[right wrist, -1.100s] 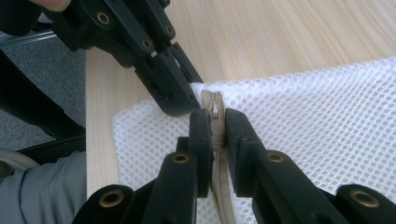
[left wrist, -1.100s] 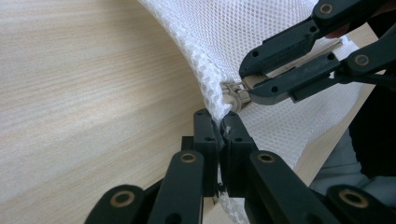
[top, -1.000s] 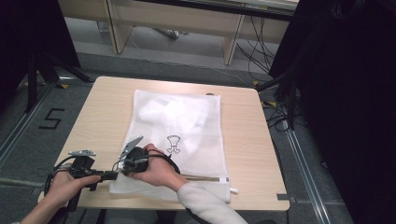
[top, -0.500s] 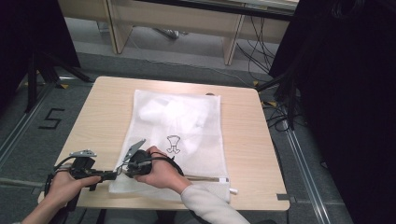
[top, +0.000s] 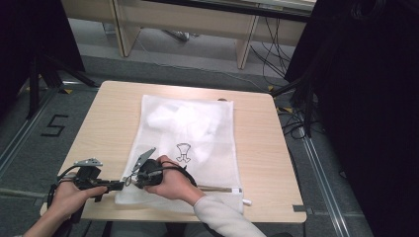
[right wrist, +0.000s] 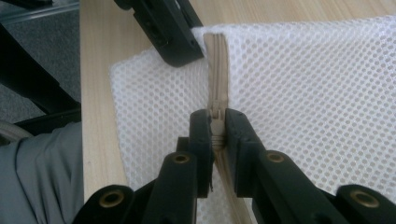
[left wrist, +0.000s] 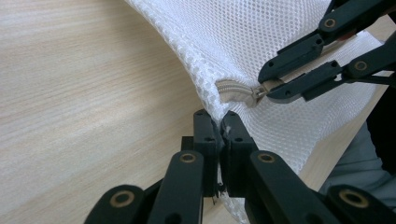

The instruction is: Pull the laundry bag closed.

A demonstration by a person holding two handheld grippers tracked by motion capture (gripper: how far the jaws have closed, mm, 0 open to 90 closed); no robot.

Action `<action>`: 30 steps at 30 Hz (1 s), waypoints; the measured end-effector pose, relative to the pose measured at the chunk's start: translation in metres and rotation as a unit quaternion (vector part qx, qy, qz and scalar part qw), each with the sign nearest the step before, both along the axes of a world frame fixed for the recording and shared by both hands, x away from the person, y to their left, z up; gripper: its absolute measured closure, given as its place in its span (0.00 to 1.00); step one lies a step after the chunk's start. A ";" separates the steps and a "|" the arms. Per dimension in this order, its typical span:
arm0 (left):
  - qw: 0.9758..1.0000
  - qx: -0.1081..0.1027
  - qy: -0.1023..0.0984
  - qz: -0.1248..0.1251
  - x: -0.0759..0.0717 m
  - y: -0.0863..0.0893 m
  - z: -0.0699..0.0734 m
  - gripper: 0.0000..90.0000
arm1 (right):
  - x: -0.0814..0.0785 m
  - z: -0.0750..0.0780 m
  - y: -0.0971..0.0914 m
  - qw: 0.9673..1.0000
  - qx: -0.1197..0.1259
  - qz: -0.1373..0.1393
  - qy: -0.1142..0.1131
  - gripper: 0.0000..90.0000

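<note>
Clamping the near left corner of a white mesh bag [left wrist: 261, 42], the left gripper [left wrist: 218, 122] had its jaws closed tight on the netting, right beside the end of the beige zipper [left wrist: 236, 92]. Just past it, the right gripper [right wrist: 216, 122] had its jaws pinched on the zipper pull [right wrist: 216, 127], with the zipper running away from it toward the bag's corner. From above, both grippers met at the near left edge of the wooden table [top: 113, 106], the left hand [top: 69, 195] coming in from the near left and the right hand [top: 173, 182], in a pale sleeve [top: 222, 219], reaching across the bag's near edge. The bag lay flat along the middle of the table, stretching from the near edge to the far side, with a small black mark [top: 183, 151] printed on it and something white bunched inside its far half. Beyond the table stood pale wooden furniture legs [top: 245, 44], loose cables [top: 269, 54] on the grey floor, and a floor marking "5" [top: 54, 126] at the left.
</note>
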State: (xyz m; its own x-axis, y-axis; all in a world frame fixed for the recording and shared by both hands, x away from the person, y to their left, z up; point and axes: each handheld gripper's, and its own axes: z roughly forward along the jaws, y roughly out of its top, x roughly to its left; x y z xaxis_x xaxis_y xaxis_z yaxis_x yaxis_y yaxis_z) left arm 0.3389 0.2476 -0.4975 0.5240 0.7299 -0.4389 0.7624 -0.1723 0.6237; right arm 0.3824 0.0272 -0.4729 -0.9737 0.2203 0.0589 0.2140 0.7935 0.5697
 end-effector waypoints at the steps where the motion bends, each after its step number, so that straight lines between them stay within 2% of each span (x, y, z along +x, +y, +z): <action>1: 1.000 0.000 0.000 0.000 0.000 0.000 0.000 0.95 | 0.000 0.000 0.000 1.000 0.000 0.000 0.000 0.92; 2: 1.000 0.005 0.002 0.008 0.000 0.000 0.000 0.95 | -0.001 0.000 0.000 1.000 -0.004 -0.001 -0.001 0.92; 4: 1.000 0.003 0.006 0.006 0.000 0.001 -0.001 0.96 | -0.002 0.000 -0.001 1.000 -0.008 0.001 -0.003 0.92; 7: 1.000 0.001 -0.003 0.008 0.000 -0.001 -0.001 0.96 | -0.002 -0.001 -0.003 1.000 -0.007 -0.003 -0.004 0.92; 10: 1.000 0.002 -0.003 0.010 0.000 0.000 -0.001 0.96 | -0.002 0.000 -0.004 1.000 -0.008 -0.002 0.000 0.92; 11: 1.000 0.003 0.006 0.003 0.000 0.001 0.000 0.96 | -0.002 -0.001 -0.005 1.000 -0.014 -0.004 0.002 0.92; 13: 1.000 0.003 0.004 0.005 0.000 0.001 -0.001 0.96 | -0.001 -0.002 -0.006 1.000 -0.011 0.006 -0.007 0.92; 15: 1.000 0.002 -0.001 0.008 0.000 0.000 -0.001 0.96 | -0.001 -0.002 -0.010 1.000 -0.015 -0.004 0.010 0.92; 16: 1.000 0.004 0.003 0.006 0.000 0.000 0.000 0.96 | 0.001 -0.003 -0.012 1.000 -0.016 -0.003 0.001 0.92; 17: 1.000 0.004 0.005 0.003 0.000 0.001 0.000 0.96 | -0.001 -0.003 -0.013 1.000 -0.013 -0.006 0.012 0.92; 28: 1.000 0.001 0.007 0.005 0.000 0.001 -0.001 0.96 | -0.001 -0.001 -0.016 1.000 -0.015 -0.002 0.003 0.92; 29: 1.000 0.001 0.007 0.004 0.000 0.001 -0.001 0.96 | -0.002 -0.001 -0.017 1.000 -0.015 -0.005 0.010 0.92; 30: 1.000 0.002 0.006 0.003 0.000 0.001 -0.001 0.96 | -0.001 -0.001 -0.018 1.000 -0.015 -0.003 0.005 0.92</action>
